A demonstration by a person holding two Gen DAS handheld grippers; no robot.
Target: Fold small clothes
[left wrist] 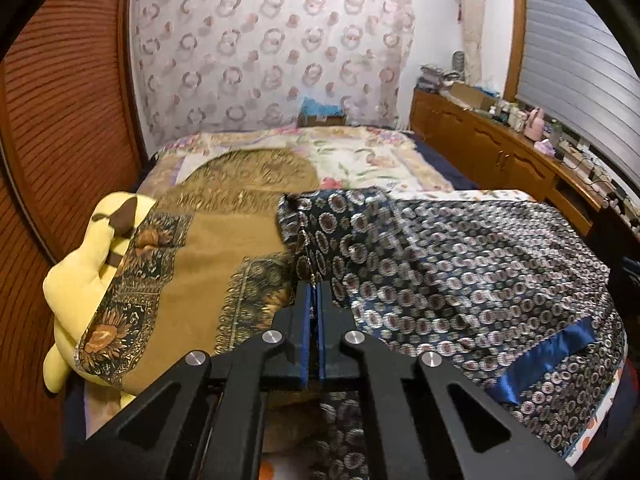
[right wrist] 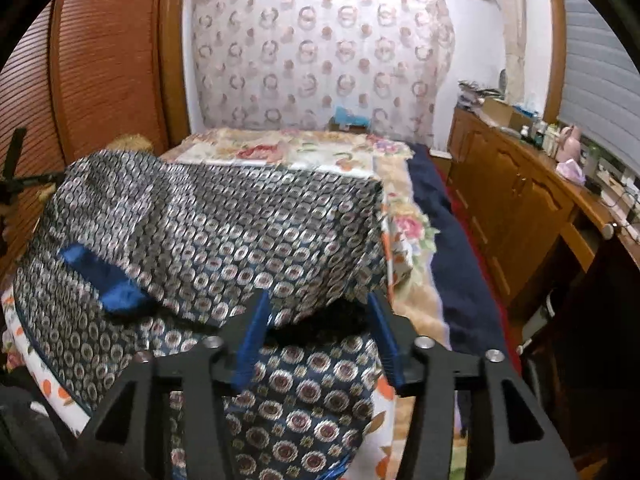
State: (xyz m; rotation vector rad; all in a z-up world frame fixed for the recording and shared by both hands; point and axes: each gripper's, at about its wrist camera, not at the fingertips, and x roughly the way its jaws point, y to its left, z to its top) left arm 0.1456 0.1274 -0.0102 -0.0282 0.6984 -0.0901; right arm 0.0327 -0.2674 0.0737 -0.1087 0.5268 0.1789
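The left gripper [left wrist: 315, 286] pinches the edge of the patterned cloth [left wrist: 460, 264] on the bed [left wrist: 360, 152], while the right gripper [right wrist: 318, 300] stands open around a fold without squeezing it.

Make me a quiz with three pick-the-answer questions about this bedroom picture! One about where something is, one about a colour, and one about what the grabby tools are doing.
1. Where is the yellow plush toy?
A. at the bed's left edge
B. on the wooden cabinet
C. on the floor

2. What colour is the satin strip on the patterned garment?
A. red
B. blue
C. green

3. How does the left tool stand?
A. wide open
B. shut on the garment's edge
C. holding the toy

Answers: 1 A, it lies beside the brown blanket by the wardrobe; 2 B, the strip is shiny blue; 3 B, its fingers pinch the cloth, while the right tool is open.
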